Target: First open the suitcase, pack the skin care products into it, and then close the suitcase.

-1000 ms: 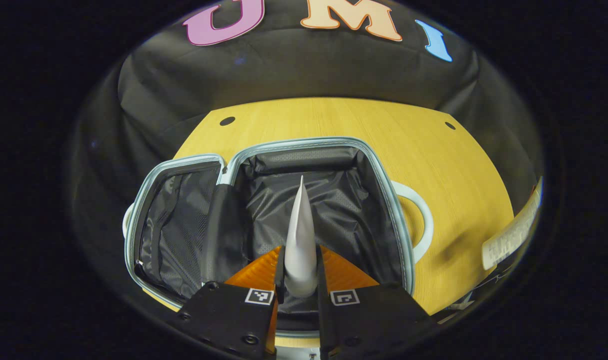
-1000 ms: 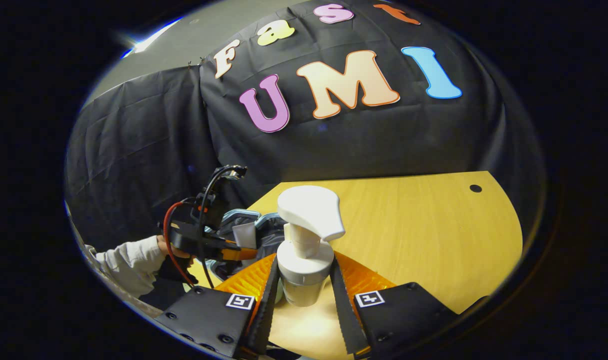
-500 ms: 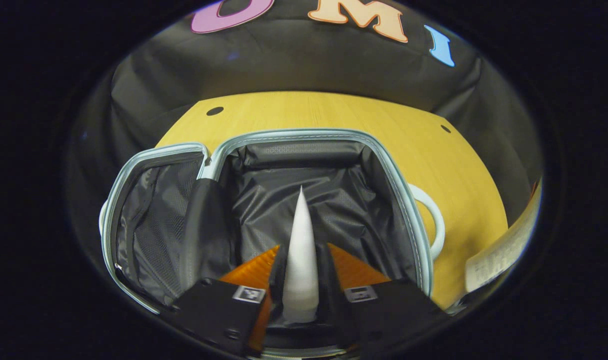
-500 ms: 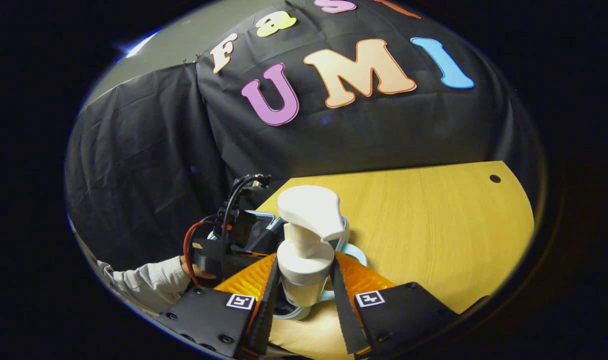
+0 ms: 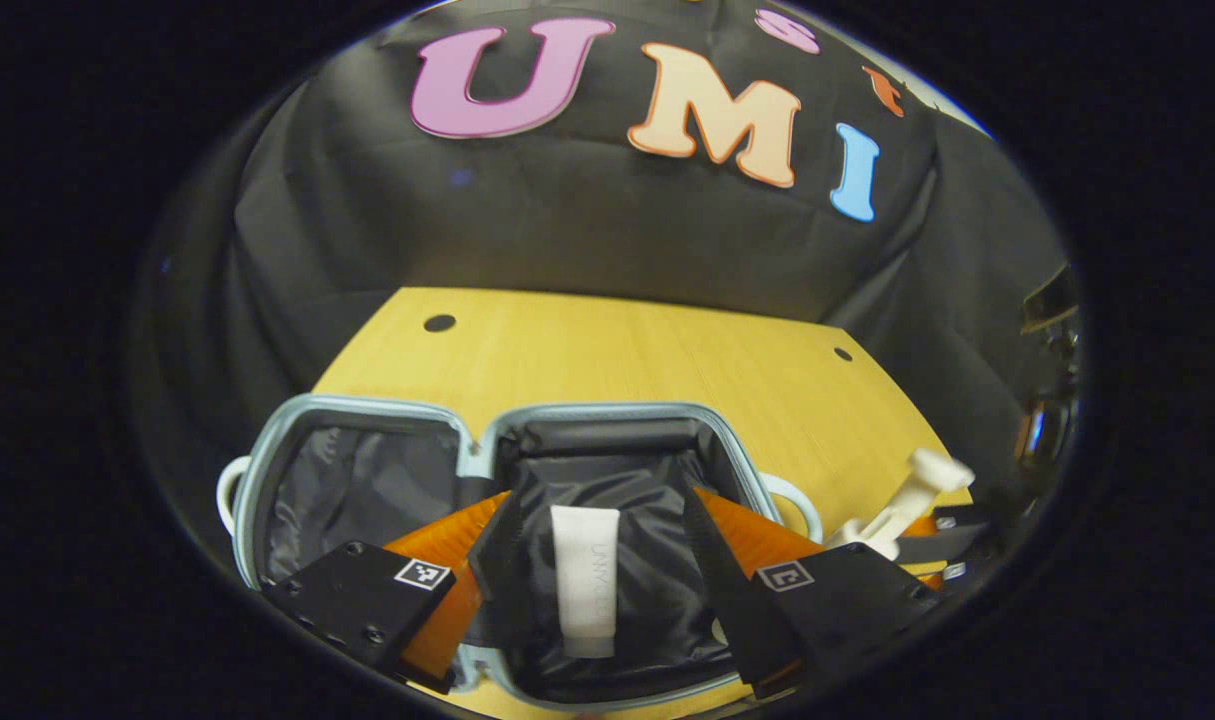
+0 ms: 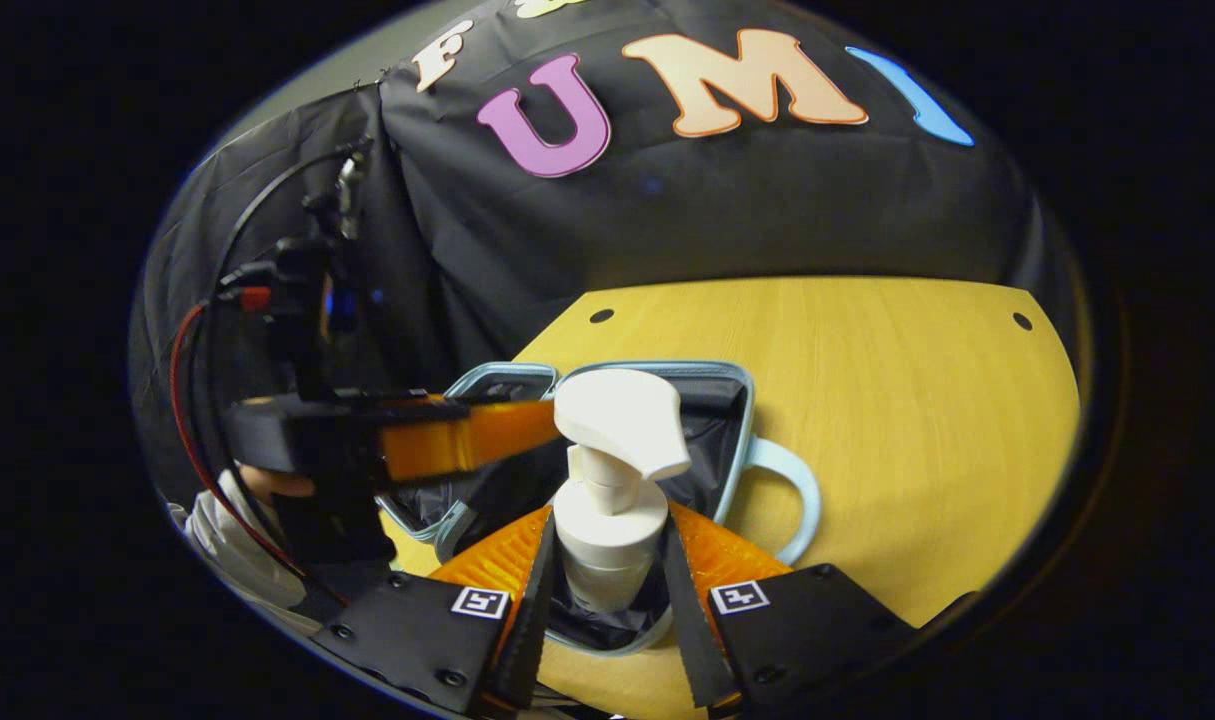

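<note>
1. Suitcase (image 5: 367,410): laid open on the yellow table (image 5: 617,345), pale blue rim all round, broad bare tabletop beyond its far edge.
2. White tube (image 5: 585,580): laid flat on the black lining of the right-hand half.
3. Left gripper (image 5: 592,570): fingers spread wide above the tube, nothing gripped.
4. Right gripper (image 6: 607,590): clenched on the white pump bottle (image 6: 612,520), apparently held over the suitcase's near rim.

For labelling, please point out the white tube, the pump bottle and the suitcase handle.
white tube (image 5: 585,580): left gripper view, middle of its body.
pump bottle (image 6: 609,520): right gripper view, its collar.
suitcase handle (image 6: 795,500): right gripper view, its outer curve.
</note>
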